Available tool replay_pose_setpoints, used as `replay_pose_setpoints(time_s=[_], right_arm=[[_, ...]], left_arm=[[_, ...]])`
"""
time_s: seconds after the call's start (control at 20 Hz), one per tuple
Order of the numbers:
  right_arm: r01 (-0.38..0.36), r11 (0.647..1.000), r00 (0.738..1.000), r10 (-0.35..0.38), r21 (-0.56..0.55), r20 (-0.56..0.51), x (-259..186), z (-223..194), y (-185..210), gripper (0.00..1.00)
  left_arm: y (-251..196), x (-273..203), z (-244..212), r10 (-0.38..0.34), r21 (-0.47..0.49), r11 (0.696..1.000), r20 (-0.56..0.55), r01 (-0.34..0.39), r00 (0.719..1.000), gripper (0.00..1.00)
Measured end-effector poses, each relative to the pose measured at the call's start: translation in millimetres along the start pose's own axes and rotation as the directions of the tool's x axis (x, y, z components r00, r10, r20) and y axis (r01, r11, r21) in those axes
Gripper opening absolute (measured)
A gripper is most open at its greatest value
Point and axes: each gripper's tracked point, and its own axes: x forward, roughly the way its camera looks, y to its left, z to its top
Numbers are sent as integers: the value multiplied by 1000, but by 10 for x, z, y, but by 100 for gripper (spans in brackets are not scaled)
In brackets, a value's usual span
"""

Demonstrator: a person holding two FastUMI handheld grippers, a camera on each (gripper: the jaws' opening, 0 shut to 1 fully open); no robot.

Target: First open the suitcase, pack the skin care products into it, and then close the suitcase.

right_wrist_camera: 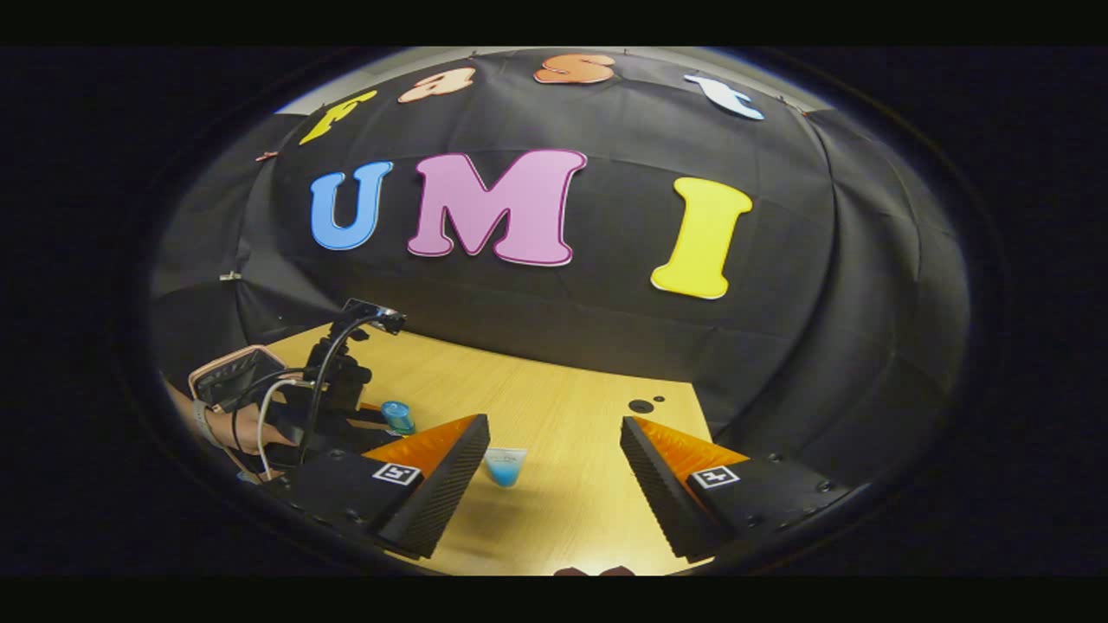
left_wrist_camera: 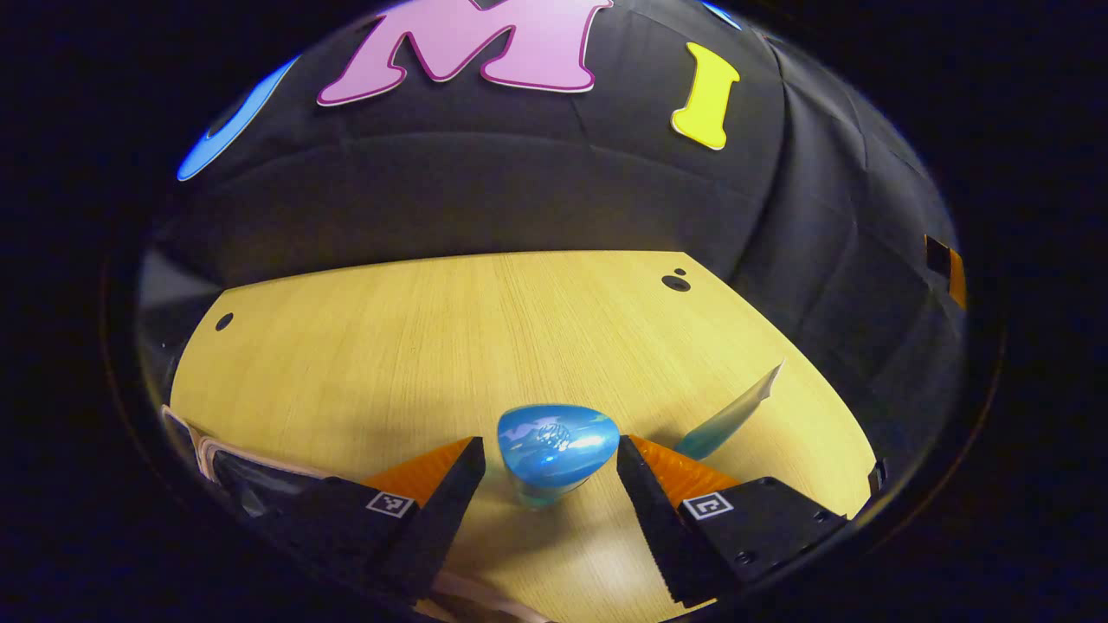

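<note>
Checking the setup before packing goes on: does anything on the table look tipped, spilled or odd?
Nothing stands out. The blue bottle stands on the table between the open left gripper fingers, the tube lies beside it, and no spill shows.

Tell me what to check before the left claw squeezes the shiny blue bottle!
1. Left gripper open wide enough: ok, a finger stands on each side of the blue bottle.
2. Fingers touching the bottle: not ok, apart from it on both sides.
3. Bottle centred between the fingers: ok.
4. Tube out of the way: ok, it lies apart on the table, to the right.
5. Right gripper free: ok, open and holding nothing.
6. Suitcase open: cannot tell.
</note>
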Motion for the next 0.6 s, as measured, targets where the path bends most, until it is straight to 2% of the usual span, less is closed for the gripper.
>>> replay_pose_setpoints(time_s=[0.05,0.1,0.15,0.25,0.5,0.55,0.6], right_arm=[[-9,1000,1000,9,5,-13,90,-87,10,96],[-17,1000,999,17,9,-34,189,-204,28,96],[-26,1000,998,26,14,-53,285,-332,58,97],[-54,998,992,56,22,-115,524,-663,187,96],[-121,992,951,128,41,-281,1054,-1456,522,96],[-127,991,944,134,45,-300,1125,-1555,547,99],[-130,990,939,141,53,-314,1193,-1612,559,97]], left_arm=[[40,56,20,33,16,999,2,-33,999,88],[56,131,0,36,28,999,5,-36,999,74],[29,78,35,23,40,999,13,-24,1000,54],[-33,132,40,10,56,998,12,-11,1000,53],[-49,146,26,0,62,998,4,-1,1000,53],[-51,144,5,-3,59,998,-6,3,1000,49],[-53,162,7,-6,62,998,-6,7,1000,53]])
